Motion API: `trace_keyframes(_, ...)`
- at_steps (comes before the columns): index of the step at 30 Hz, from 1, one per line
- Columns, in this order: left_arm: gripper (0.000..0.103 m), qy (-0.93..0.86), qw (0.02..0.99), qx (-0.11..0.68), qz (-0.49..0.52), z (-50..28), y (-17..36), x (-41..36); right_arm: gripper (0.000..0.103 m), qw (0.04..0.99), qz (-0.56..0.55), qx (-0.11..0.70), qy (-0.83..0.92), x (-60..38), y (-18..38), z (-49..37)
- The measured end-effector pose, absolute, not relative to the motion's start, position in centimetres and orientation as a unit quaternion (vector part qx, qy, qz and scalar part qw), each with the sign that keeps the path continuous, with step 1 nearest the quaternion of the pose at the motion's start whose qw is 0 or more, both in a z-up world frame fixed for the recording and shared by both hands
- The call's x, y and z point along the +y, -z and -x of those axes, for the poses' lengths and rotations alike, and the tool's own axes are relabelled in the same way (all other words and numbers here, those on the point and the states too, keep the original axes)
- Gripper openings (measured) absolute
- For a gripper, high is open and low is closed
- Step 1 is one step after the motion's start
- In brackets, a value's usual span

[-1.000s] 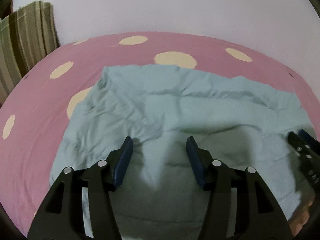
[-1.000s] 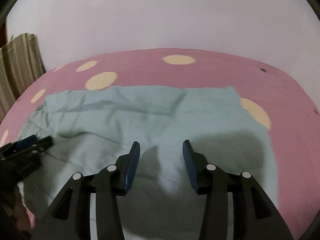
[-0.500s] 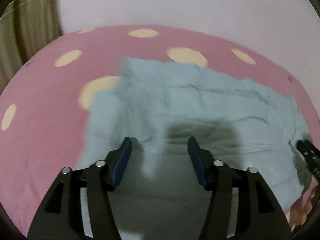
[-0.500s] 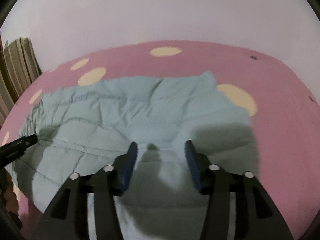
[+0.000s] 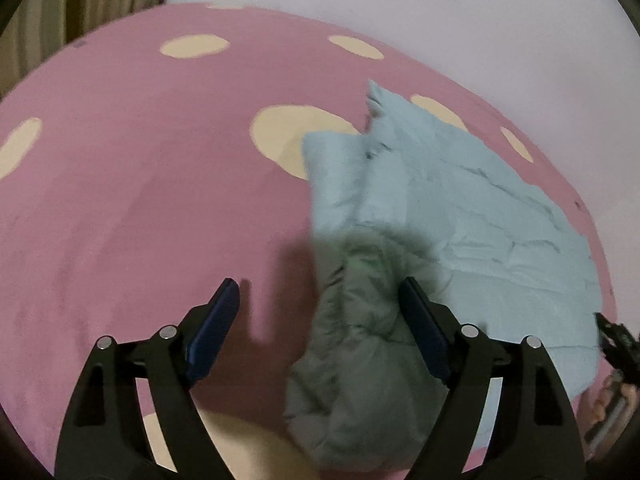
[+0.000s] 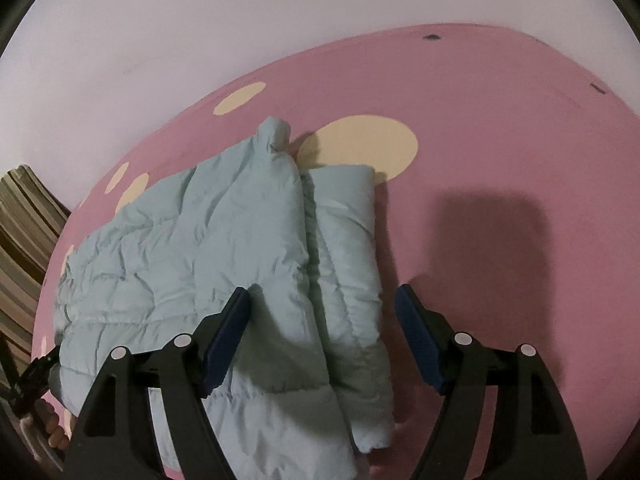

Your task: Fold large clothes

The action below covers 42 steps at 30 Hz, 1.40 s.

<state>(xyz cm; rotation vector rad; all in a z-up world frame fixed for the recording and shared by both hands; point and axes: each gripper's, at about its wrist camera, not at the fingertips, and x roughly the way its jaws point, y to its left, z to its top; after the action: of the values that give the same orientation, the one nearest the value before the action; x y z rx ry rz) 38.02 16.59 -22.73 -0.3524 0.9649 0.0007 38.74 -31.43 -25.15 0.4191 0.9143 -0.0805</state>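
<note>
A light blue padded jacket (image 5: 460, 208) lies flat on a pink bed cover with cream dots (image 5: 140, 200). My left gripper (image 5: 316, 312) is open and empty, hovering over the jacket's left edge, where a sleeve lies folded along the side. In the right wrist view the jacket (image 6: 192, 248) spreads to the left and its right sleeve (image 6: 344, 248) lies folded along the body. My right gripper (image 6: 322, 316) is open and empty above that sleeve.
A white wall (image 5: 400, 8) runs behind the bed. A striped curtain hangs at the left (image 6: 24, 232). The other gripper shows at the edge of each view (image 5: 616, 344) (image 6: 32, 376). Bare pink cover lies left of the jacket (image 5: 120, 260) and right of it (image 6: 500, 200).
Both grippers have swung outward from the jacket's middle: the left to its left edge, the right to its right edge. Both stay open. The jacket has not moved.
</note>
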Motion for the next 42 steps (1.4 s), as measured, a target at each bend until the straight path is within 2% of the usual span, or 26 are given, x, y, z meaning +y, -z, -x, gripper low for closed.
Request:
trace_keyframes(5, 0.082, 0.011, 0.871, 0.465, 0.158, -39.3, 23.6, 15.7, 0.074, 0.865, -0.211, 0.454, 0.023, -30.7, 26.9, -39.8)
trace_keyframes(7, 0.075, 0.017, 0.871, 0.466, 0.152, -39.7, 23.7, 15.3, 0.073, 0.865, -0.216, 0.452, 0.023, -30.6, 27.3, -39.8)
trace_keyframes(9, 0.056, 0.037, 0.869, 0.469, 0.155, -40.0, 23.6, 14.8, 0.055, 0.868, -0.207, 0.452, 0.021, -30.2, 27.3, -39.8)
trace_keyframes(10, 0.05, 0.047, 0.868, 0.469, 0.155, -40.1, 23.5, 14.4, 0.051, 0.868, -0.205, 0.452, 0.016, -29.8, 27.3, -39.8)
trace_keyframes(11, 0.041, 0.057, 0.866, 0.472, 0.158, -40.3, 23.6, 14.2, 0.041, 0.867, -0.206, 0.453, 0.012, -29.6, 27.2, -39.8)
trace_keyframes(12, 0.037, 0.058, 0.865, 0.473, 0.16, -40.5, 23.7, 14.0, 0.033, 0.865, -0.211, 0.454, 0.005, -29.3, 27.2, -39.9)
trace_keyframes(13, 0.035, 0.058, 0.865, 0.472, 0.162, -40.5, 23.7, 13.8, 0.03, 0.864, -0.217, 0.454, 0.001, -29.3, 27.2, -39.7)
trace_keyframes(15, 0.022, 0.063, 0.867, 0.465, 0.165, -40.2, 23.4, 13.6, 0.021, 0.865, -0.223, 0.449, -0.003, -29.1, 26.9, -39.5)
trace_keyframes(18, 0.014, 0.064, 0.877, 0.451, 0.15, -39.3, 22.5, 13.6, 0.015, 0.87, -0.219, 0.442, -0.001, -28.5, 26.2, -38.9)
trace_keyframes(29, 0.012, 0.039, 0.886, 0.443, 0.13, -31.4, 19.6, 16.1, 0.013, 0.871, -0.223, 0.436, -0.029, -26.3, 24.6, -32.7)
trace_keyframes(42, 0.012, 0.019, 0.878, 0.461, 0.131, -20.5, 19.5, 19.5, 0.013, 0.861, -0.232, 0.449, -0.06, -26.1, 25.0, -30.1)
